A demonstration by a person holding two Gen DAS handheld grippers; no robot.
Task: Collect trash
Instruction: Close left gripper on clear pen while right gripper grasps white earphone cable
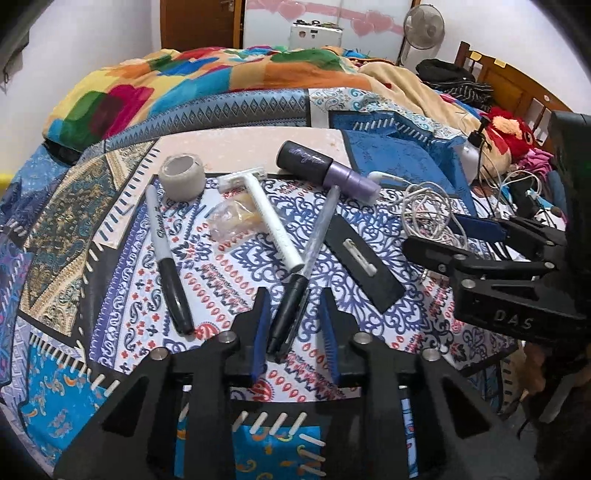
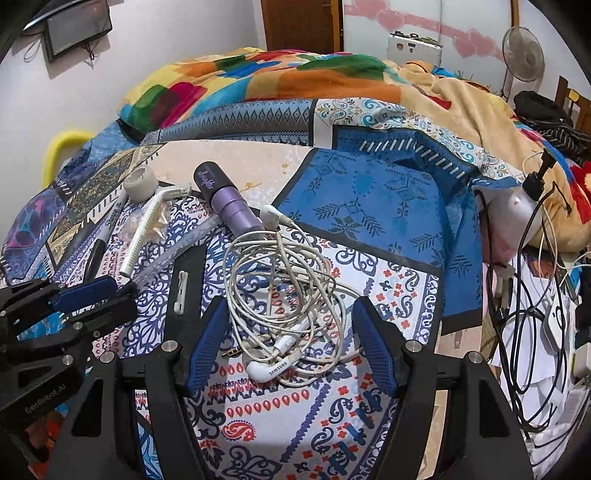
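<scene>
Several small items lie on a patterned cloth on the bed. My left gripper (image 1: 293, 317) is open, its blue pads either side of the black end of a clear pen (image 1: 295, 295), not closed on it. Beyond lie a black Sharpie marker (image 1: 168, 258), a white razor (image 1: 271, 218), a crumpled clear wrapper (image 1: 229, 219), a tape roll (image 1: 181, 176) and a purple-black tube (image 1: 325, 171). My right gripper (image 2: 291, 332) is open around tangled white Samsung earphones (image 2: 284, 291). The right gripper also shows in the left wrist view (image 1: 469, 229).
A flat black case (image 1: 364, 262) with a white clip lies between the pen and earphones. A colourful blanket (image 1: 207, 77) is heaped behind. A white pump bottle (image 2: 517, 218), cables (image 2: 532, 332) and chargers crowd the right edge. A fan (image 1: 423, 27) stands at the back.
</scene>
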